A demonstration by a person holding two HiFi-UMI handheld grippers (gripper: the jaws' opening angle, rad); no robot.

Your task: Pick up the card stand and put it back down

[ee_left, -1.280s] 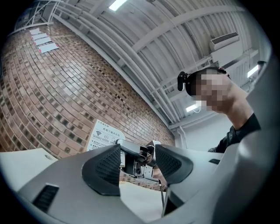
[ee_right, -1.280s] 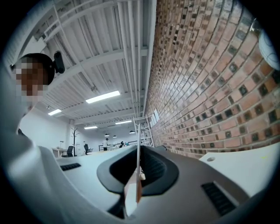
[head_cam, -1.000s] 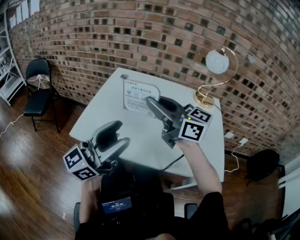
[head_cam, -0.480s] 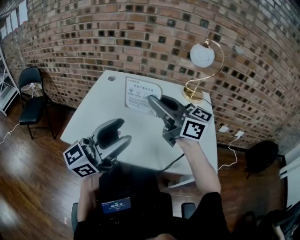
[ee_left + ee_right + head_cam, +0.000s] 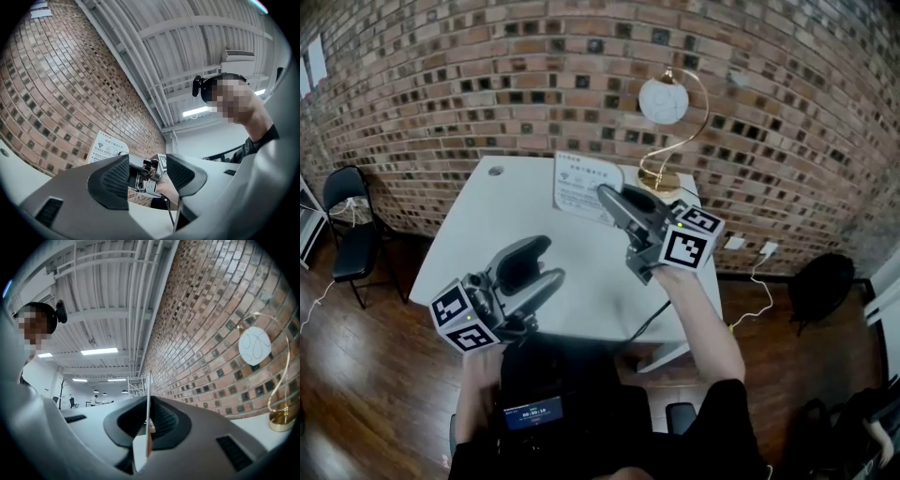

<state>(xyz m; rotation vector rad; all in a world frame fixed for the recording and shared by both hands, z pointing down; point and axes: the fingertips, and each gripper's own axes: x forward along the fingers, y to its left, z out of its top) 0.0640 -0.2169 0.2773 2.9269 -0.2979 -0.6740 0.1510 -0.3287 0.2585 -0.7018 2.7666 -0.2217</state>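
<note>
The card stand (image 5: pixel 584 184), a white printed sheet in a clear holder, is over the far part of the white table (image 5: pixel 478 244). My right gripper (image 5: pixel 609 200) is shut on its right edge; whether its base touches the table is not clear. In the right gripper view the card stand (image 5: pixel 148 399) shows edge-on, pinched between the two dark pads of the right gripper (image 5: pixel 148 427). My left gripper (image 5: pixel 539 264) hovers open over the table's near edge, holding nothing. Between the left gripper's (image 5: pixel 147 176) spread jaws I see the card stand (image 5: pixel 105 147) and the right gripper (image 5: pixel 149 169) beyond.
A gold arc lamp with a white globe (image 5: pixel 663 101) stands at the table's far right corner, close behind the right gripper. A brick wall (image 5: pixel 534 84) runs behind the table. A black chair (image 5: pixel 352 220) stands at the left. A cable (image 5: pixel 649 321) hangs off the near edge.
The head view has swung, so table and lamp sit further left in the picture. The right gripper keeps its hold on the card stand. The left gripper stays open in about the same place.
</note>
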